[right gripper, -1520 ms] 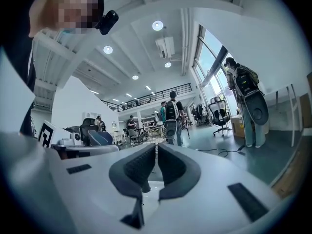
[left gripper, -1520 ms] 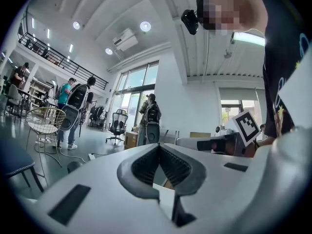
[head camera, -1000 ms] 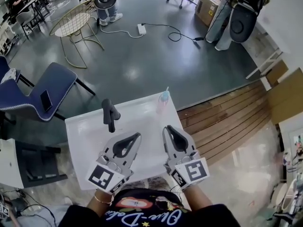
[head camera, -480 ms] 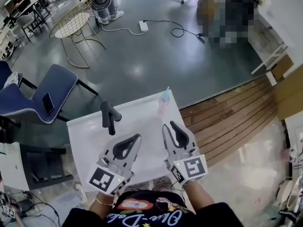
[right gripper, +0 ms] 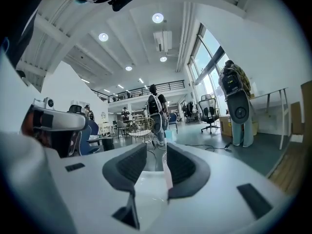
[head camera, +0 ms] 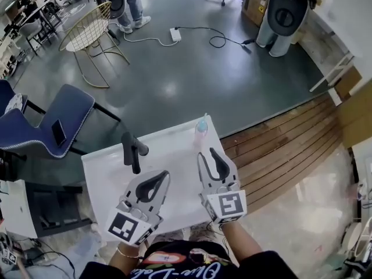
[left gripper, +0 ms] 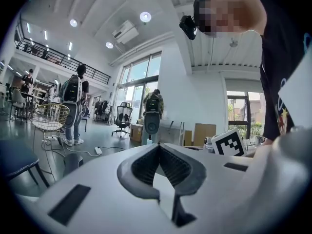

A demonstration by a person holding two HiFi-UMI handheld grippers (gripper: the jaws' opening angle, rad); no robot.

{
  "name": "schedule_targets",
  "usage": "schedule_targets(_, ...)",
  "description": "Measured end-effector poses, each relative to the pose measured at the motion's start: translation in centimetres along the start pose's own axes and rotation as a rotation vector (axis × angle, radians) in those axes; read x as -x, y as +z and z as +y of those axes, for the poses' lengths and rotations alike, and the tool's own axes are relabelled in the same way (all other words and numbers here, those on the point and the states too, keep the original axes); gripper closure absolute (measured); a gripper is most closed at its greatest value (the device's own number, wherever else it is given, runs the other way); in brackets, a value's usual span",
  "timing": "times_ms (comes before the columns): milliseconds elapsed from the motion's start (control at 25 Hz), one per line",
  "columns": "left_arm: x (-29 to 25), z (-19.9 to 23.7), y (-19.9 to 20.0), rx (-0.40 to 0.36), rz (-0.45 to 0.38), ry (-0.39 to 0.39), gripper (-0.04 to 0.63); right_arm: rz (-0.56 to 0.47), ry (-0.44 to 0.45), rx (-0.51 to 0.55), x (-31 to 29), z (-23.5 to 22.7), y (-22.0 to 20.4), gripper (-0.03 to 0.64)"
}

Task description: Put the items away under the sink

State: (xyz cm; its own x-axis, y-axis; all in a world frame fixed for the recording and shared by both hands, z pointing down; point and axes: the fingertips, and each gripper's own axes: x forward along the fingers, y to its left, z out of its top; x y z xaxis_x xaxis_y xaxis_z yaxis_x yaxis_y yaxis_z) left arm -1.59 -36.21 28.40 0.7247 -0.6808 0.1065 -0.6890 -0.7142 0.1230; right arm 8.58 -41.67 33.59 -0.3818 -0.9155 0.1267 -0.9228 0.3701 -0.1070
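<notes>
Head view is looking steeply down on a white sink top (head camera: 104, 167) sitting in the lower middle of the frame, with a black faucet (head camera: 132, 151) standing near its left side. A small bottle (head camera: 201, 125), bluish above and pinkish below, is standing upright at the upper right corner of that white surface, well apart from both tools.

Both tools are hovering over the near part of the surface, side by side and pointing up the frame. The left gripper (head camera: 165, 176) is sitting at lower left of centre; in the left gripper view (left gripper: 157, 147) its jaw tips are meeting, so it is clenched with nothing caught inside, only an oval gap showing behind the tips. The right gripper (head camera: 204, 153) is sitting just right of it, pointing towards the bottle. In the right gripper view (right gripper: 157, 147) its jaws are standing apart with a narrow slot between the ribbed pads; they have just been opening, and nothing is lying between them, so it is released.

Beyond the white surface, a blue chair (head camera: 55, 118) is carrying a dark phone (head camera: 58, 131) at the left edge, a wire chair (head camera: 90, 31) is standing at upper left, a power strip (head camera: 174, 35) is lying on the grey floor at top centre, and wooden flooring (head camera: 279, 150) is running along the right.
</notes>
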Motion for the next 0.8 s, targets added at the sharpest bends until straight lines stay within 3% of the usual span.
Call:
schedule_targets(440, 0.2, 0.1, -0.7, -0.003, 0.026, 0.027, 0.586, 0.019, -0.044, 0.059, -1.5, -1.2, -2.3, 0.477)
schedule_targets(800, 1.2, 1.0, -1.7, 0.017, 0.046, 0.064, 0.586, 0.055, -0.059, 0.072, -3.3, -1.5, -4.7, 0.419)
